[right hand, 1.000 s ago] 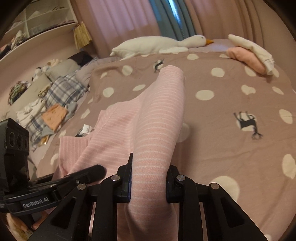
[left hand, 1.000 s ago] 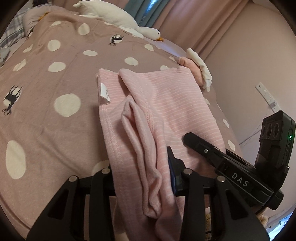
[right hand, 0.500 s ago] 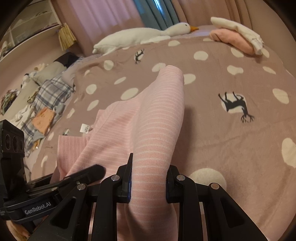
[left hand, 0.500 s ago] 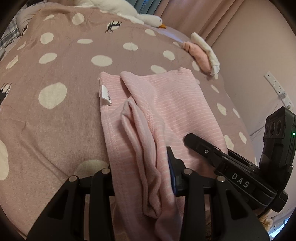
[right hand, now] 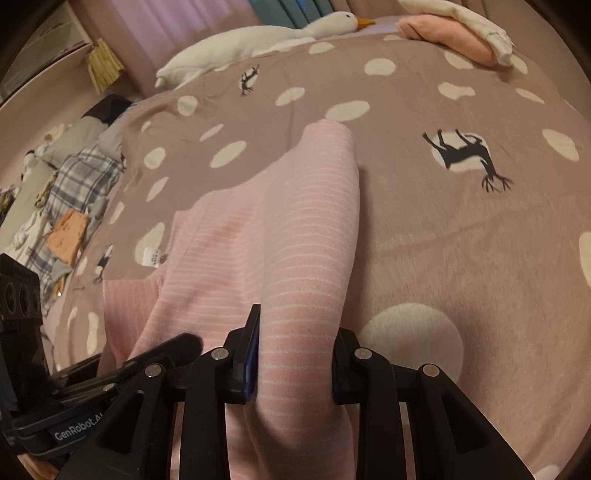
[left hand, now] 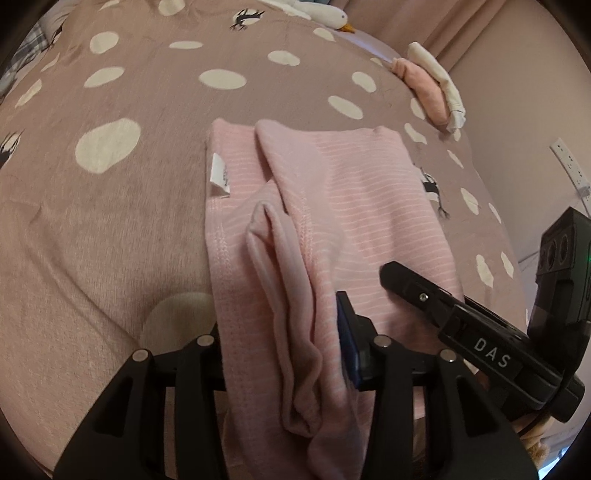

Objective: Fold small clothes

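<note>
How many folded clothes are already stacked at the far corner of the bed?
2: a pink folded garment lying on the spotted blanket, and a cream one resting on top of it. More could be hidden beneath or behind.

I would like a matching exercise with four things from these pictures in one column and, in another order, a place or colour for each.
Things:
1. striped garment
2. goose plush
3. white label
4. folded clothes

Descriptions:
A. white, with an orange beak
B. pink, between both grippers' fingers
C. stacked at the bed's far corner
D. on the garment's left edge

Pairs: 1-B, 2-A, 3-D, 4-C
</note>
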The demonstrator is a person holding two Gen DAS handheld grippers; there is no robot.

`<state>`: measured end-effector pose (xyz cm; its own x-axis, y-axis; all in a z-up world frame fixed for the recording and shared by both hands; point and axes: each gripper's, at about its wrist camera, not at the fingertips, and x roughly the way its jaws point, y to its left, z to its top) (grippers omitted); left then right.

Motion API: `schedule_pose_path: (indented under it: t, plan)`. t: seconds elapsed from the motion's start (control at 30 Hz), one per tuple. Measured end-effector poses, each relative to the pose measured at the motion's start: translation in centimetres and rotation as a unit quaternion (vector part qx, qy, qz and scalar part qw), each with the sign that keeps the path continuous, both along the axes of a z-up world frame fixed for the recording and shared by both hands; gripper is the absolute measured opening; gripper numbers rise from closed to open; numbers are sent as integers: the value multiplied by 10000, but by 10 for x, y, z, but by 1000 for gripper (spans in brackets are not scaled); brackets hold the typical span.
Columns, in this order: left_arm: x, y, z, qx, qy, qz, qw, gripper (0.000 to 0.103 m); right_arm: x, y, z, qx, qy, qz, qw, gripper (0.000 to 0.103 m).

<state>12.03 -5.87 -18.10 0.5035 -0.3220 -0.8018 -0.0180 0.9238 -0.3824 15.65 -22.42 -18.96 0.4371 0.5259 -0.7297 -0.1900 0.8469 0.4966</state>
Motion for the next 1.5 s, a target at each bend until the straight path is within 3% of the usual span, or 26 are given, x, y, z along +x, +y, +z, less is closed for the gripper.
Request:
schedule_pose_path:
  t: [0.37, 0.47, 0.53, 0.7, 0.77, 1.03, 1.23, 1.5]
  plan:
    - [-15, 17, 8, -92, 9, 139, 9999, 72, -9, -14, -1, -164, 169, -391, 9990, 62]
    - [-27, 26, 24, -81, -278, 223, 9993, 78, -17, -23, 9, -218, 13, -524, 9984, 69]
    - [-35, 31, 37, -97, -516, 280, 9982, 86, -22, -29, 18, -202, -118, -639, 9977, 84]
    - [-61, 46, 77, -38, -1218, 469, 9914, 101, -38, -42, 48, -92, -595, -823, 9948, 97]
    - [-68, 50, 88, -39, -1426, 509, 9885, 102, -46, -44, 63, -48, -855, -857, 9926, 102]
    - [-90, 56, 115, 212, -1898, 516, 9802, 103, -68, -40, 98, -288, -1498, -971, 9835, 102]
    - [-96, 57, 113, 579, -1810, 567, 9801, 103, -78, -29, 108, -661, -1738, -1020, 9773, 102]
    - [-101, 57, 108, 682, -1742, 491, 9811, 103, -83, -22, 111, -815, -1829, -998, 9747, 102]
